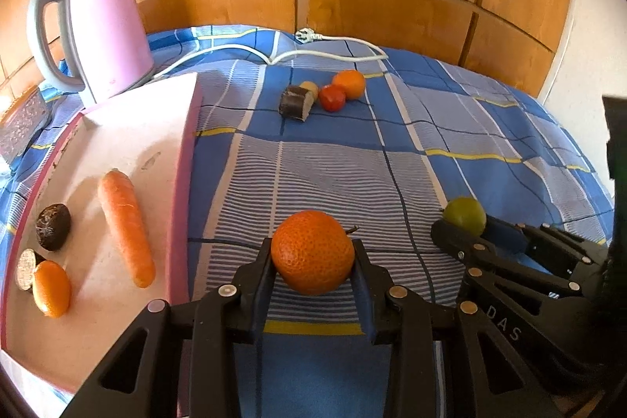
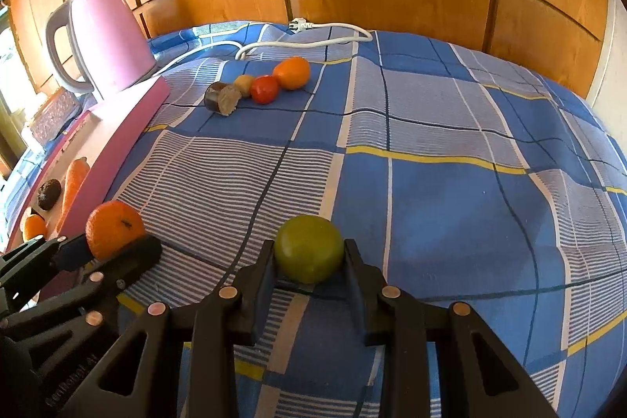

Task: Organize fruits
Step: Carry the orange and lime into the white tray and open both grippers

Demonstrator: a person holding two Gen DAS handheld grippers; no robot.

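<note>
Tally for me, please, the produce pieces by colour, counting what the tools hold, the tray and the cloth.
Orange: 4
Green: 1
Red: 1
Yellowish: 1
Dark brown: 3
Total: 10

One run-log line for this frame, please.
left claw: shut on orange | right claw: shut on green fruit | tray: carrot inside

two close wrist views angled down, sharing the checked cloth (image 1: 490, 190)
</note>
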